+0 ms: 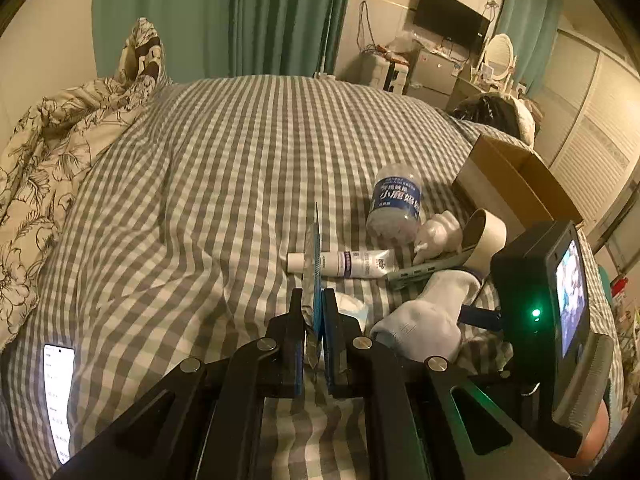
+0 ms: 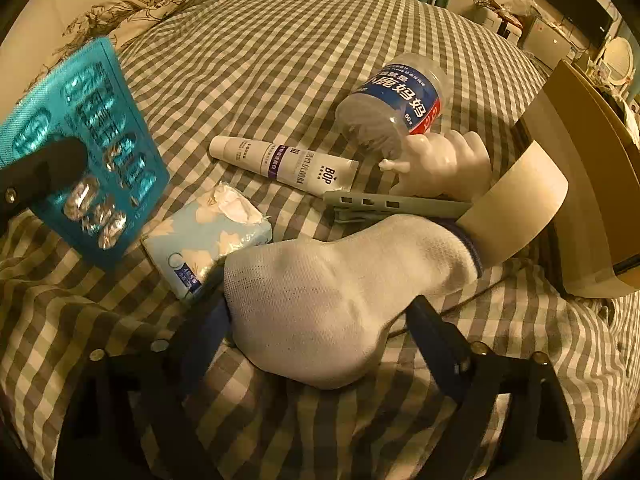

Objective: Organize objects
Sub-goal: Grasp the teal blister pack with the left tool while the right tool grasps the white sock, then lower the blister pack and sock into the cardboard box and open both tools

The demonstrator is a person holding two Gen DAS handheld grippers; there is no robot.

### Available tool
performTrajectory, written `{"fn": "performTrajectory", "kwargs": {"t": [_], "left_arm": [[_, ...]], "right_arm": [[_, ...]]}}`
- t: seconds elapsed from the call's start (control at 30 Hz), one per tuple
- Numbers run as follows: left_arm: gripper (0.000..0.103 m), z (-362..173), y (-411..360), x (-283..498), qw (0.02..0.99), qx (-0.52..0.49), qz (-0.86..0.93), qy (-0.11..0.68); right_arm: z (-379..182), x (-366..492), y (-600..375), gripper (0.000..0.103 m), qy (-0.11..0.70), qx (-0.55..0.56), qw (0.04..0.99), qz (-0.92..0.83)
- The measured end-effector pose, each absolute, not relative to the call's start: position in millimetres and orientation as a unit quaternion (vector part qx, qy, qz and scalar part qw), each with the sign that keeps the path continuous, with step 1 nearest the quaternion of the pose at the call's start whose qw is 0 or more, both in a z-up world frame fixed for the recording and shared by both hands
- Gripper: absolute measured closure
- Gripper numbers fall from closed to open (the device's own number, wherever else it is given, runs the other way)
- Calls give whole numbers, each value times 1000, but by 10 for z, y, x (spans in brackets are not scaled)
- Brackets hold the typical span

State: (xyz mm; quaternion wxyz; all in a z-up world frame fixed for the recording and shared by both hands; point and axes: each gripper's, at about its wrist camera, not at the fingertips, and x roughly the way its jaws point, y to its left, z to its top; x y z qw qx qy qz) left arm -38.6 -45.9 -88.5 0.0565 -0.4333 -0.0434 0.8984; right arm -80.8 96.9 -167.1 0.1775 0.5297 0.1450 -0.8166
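I count one of each thing on the grey-and-white checked bedsheet: one teal foil blister pack of pills, one white ribbed sock with a blue cuff, one pale blue floral tissue packet, one white squeeze tube with purple print, one clear plastic jar with a blue label lying on its side, one white glossy figurine, one grey-green flat clip-like bar, one beige cardboard tape roll and one open brown cardboard box.

My left gripper is level over the sheet, its tongs pressed onto the blister pack, which stands edge-on and upright, lifted clear of the bed beside the tissue packet.

My right gripper points towards the tape roll with its tongs spread wide around the sock's toe end, one finger either side; I cannot tell whether they are touching it. The sock lies on the sheet, its cuff against the roll.
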Motion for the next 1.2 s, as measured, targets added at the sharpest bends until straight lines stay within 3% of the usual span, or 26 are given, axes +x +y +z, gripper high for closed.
{"fn": "performTrajectory", "kwargs": {"t": [0.13, 0.23, 0.6, 0.87, 1.03, 1.2], "left_arm": [[96, -852, -446, -339, 57, -432, 899, -41], [96, -768, -425, -262, 59, -428, 901, -37], [96, 79, -38, -276, 131, -370, 918, -52], [96, 772, 787, -661, 195, -312, 930, -17], [96, 769, 1445, -1061, 238, -316, 918, -4], [96, 406, 2002, -1413, 244, -343, 906, 33]], "right_arm": [[-1635, -770, 1014, 32, 129, 524, 190, -820], [-1472, -686, 1062, 35, 122, 499, 195, -836], [-141, -426, 1762, 38, 74, 353, 182, -915], [751, -747, 2628, 38, 80, 283, 129, -947], [848, -1042, 3205, 38, 66, 283, 93, -952], [571, -1440, 3554, 38, 50, 312, 70, -946]]}}
